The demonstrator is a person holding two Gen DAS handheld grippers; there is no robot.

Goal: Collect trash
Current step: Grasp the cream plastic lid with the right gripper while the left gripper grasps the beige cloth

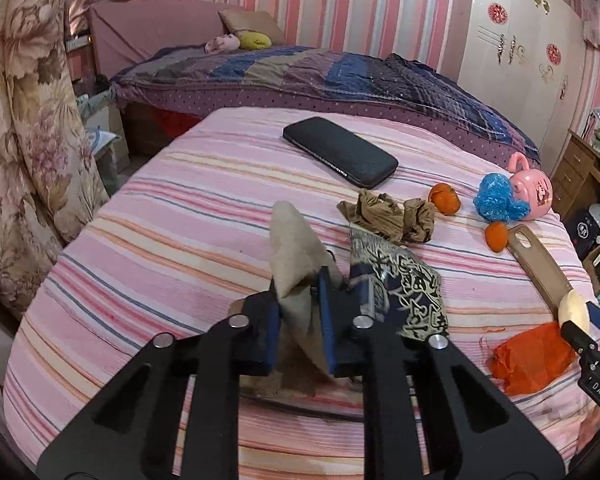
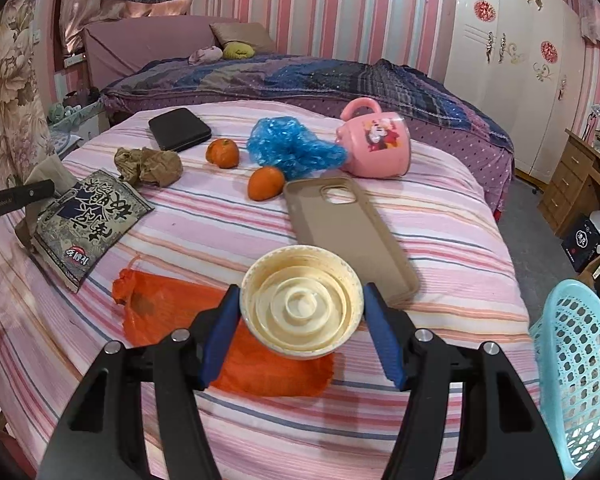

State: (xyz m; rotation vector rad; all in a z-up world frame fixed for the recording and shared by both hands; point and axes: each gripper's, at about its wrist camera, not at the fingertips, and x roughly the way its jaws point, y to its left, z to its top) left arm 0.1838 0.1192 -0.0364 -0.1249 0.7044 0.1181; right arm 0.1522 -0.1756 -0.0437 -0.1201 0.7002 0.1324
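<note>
My left gripper (image 1: 300, 300) is shut on a beige scrap of paper (image 1: 294, 252) over the striped bed. A dark printed snack packet (image 1: 400, 284) lies just right of it; it also shows in the right wrist view (image 2: 88, 220). My right gripper (image 2: 300, 312) is shut on a cream plastic lid (image 2: 302, 306) above an orange mesh bag (image 2: 168, 312). Crumpled brown paper (image 2: 148, 166) and a blue plastic bag (image 2: 292, 146) lie farther back. A light blue basket (image 2: 576, 368) stands at the right.
On the bed lie two oranges (image 2: 223, 153) (image 2: 265, 183), a pink mug on its side (image 2: 376, 144), a tan phone case (image 2: 348, 232) and a black case (image 2: 179, 128). A second bed (image 2: 300, 76), wardrobe (image 2: 512, 48) and wooden desk (image 2: 580, 176) stand behind.
</note>
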